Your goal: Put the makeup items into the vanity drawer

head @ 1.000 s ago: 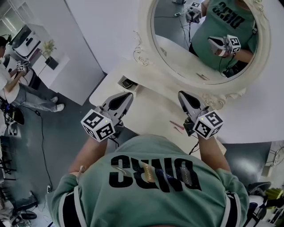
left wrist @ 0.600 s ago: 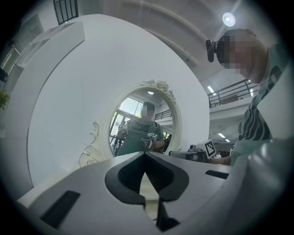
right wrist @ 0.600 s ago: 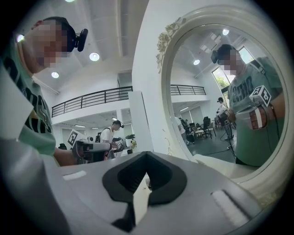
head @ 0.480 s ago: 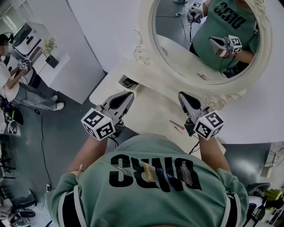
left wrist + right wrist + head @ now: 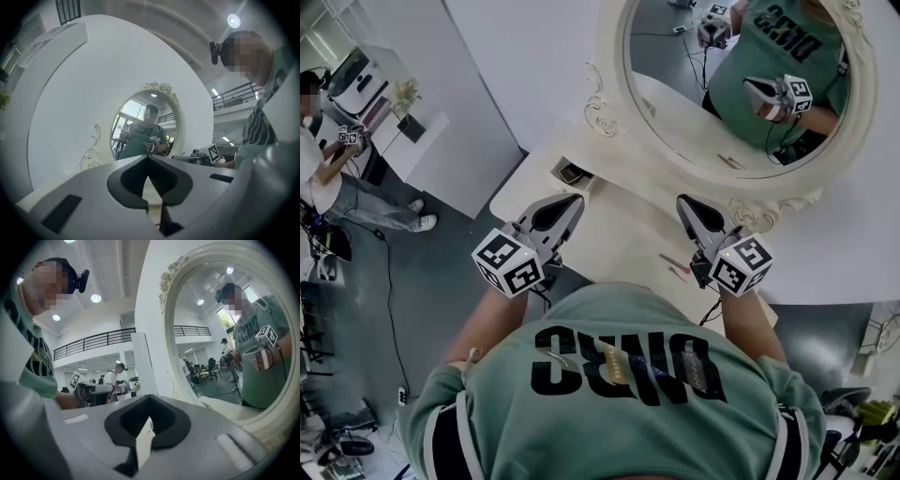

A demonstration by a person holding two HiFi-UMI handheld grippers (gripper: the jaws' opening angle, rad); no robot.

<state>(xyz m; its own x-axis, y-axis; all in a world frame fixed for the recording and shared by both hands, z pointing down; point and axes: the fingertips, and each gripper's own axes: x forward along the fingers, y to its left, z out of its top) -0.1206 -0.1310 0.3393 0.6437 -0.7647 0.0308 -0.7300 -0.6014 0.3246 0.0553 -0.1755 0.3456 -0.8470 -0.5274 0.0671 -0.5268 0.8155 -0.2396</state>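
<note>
Over the cream-white vanity table (image 5: 628, 234), a person in a green printed T-shirt (image 5: 619, 394) holds both grippers side by side, well apart from each other, their noses aimed toward the oval mirror in its carved cream frame (image 5: 607, 112).

The left gripper (image 5: 573, 199) hangs above the table's left part. In the left gripper view its dark jaws are clenched tip to tip (image 5: 149, 158), with nothing caught between them; only the pale tabletop shows through the gap lower down.

The right gripper (image 5: 682, 200) hangs above the table's right part, just in front of the mirror frame's lower scrollwork. Its jaws likewise meet at the tip in the right gripper view (image 5: 149, 397) and grasp nothing.

The slim pink makeup sticks (image 5: 674, 265) lie flat on the tabletop, near the front edge, just left of the right gripper's body and touching neither gripper. A small dark item (image 5: 572, 175) sits at the table's left rear, beside the foot of the mirror frame and beyond the left gripper's nose; what it is cannot be made out.

The mirror glass reflects the green shirt and a marker cube. Far left, a second person (image 5: 321, 173) stands on the grey floor.
</note>
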